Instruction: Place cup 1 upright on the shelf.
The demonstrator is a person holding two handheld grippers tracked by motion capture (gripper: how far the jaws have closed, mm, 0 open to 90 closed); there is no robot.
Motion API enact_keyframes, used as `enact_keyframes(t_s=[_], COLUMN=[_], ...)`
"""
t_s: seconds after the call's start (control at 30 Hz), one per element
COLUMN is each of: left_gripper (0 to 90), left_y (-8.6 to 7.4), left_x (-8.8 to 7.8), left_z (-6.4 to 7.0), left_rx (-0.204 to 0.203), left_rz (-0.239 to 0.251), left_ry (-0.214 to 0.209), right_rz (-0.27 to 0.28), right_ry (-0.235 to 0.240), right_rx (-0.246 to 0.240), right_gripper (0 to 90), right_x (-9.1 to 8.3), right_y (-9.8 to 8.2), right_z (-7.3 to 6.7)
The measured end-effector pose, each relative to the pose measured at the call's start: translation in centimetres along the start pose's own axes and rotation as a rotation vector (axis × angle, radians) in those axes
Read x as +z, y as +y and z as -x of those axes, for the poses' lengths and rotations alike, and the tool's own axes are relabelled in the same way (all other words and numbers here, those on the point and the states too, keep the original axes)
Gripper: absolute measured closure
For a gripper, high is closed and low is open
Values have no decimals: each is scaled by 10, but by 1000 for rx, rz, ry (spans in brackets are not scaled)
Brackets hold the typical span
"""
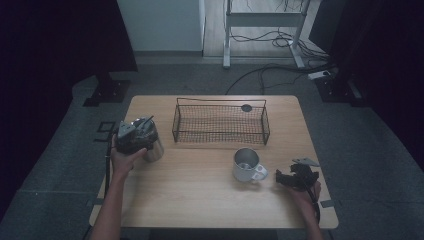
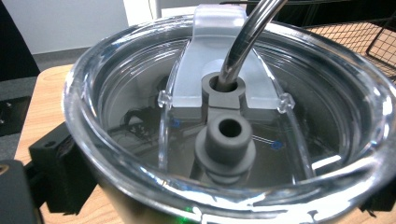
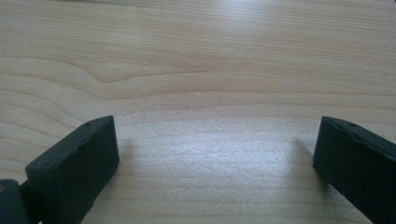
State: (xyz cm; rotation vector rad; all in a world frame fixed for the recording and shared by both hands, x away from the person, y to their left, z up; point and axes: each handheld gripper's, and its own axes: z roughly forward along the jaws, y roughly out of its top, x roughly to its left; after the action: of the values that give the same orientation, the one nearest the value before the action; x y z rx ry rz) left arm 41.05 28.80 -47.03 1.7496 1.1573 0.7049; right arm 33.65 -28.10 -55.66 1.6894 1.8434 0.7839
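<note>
L hand-held gripper (image 1: 134,134) at bench (image 1: 200,200) left, jaws wide round tumbler (image 1: 150,142), grip unclear. R hand-held gripper (image 1: 292,177) near right, jaws wide apart, empty.

tumbler (image 1: 150,142): brushed metal body, showing a dull sheen; lid (image 2: 224,126) in clear glossy plastic, carrying a matt grey rubbery plug. mug (image 1: 246,165): smooth shiny metal. basket (image 1: 220,122): dark wire mesh. surface (image 3: 201,70): pale wood, looking matt and finely grained.
</note>
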Motion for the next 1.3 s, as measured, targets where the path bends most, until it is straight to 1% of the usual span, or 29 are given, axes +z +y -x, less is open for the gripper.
enact_keyframes(t_s=[0.27,0.33,0.5,0.6,0.63,0.8,0.97,1.17,1.3], left_gripper=[40,40,40,41,41,41,41,41,41], left_y=[5,9,15,22,22,32,38,46,50], left_x=[-9,-14,-18,-23,-23,-29,-32,-35,-35], left_z=[2,4,6,8,8,11,14,19,21], left_rx=[-9,-8,-13,-14,-14,-8,-12,1,1], left_rz=[24,33,49,60,60,75,85,97,100], left_ry=[-9,-10,-5,-17,-17,-22,-30,-38,-42], right_rz=[0,0,0,0,0,0,0,0,0], right_ry=[0,0,0,0,0,0,0,0,0], right_rx=[0,0,0,0,0,0,0,1,0], right_gripper=[0,0,0,0,0,0,0,0,0], right_x=[0,0,0,0,0,0,0,0,0], right_y=[0,0,0,0,0,0,0,0,0], right_z=[0,0,0,0,0,0,0,0,0])
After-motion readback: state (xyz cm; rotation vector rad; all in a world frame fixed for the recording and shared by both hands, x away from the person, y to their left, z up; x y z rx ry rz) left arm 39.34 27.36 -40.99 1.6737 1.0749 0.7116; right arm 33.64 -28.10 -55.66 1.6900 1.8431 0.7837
